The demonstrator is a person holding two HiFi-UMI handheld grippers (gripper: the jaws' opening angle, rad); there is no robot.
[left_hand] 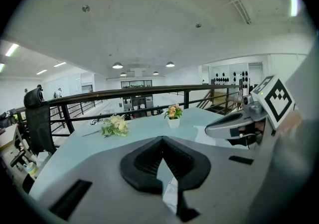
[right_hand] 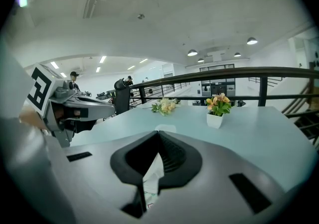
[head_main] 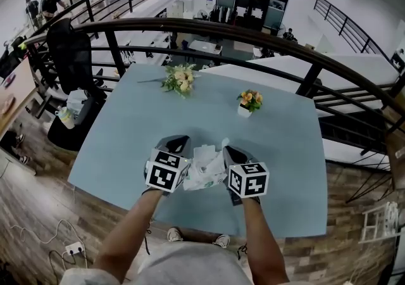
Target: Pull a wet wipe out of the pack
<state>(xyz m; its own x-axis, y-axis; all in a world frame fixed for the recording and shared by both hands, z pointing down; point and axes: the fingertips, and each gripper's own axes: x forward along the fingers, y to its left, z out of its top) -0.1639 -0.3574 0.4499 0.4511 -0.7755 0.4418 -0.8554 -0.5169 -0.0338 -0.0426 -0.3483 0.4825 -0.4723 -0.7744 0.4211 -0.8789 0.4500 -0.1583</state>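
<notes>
Wet wipe [head_main: 209, 152] sits crumpled and partly out of the pack [head_main: 201, 179], both held up over the table [head_main: 285, 151]. The right gripper [head_main: 232, 152] is pinched tight on what looks like the wipe, and the left gripper [head_main: 178, 145] is pinched on the pack's edge. The wipe does not seem to be free yet.

pale blue table [head_main: 152, 128], white wipe pack [head_main: 206, 164]
</notes>
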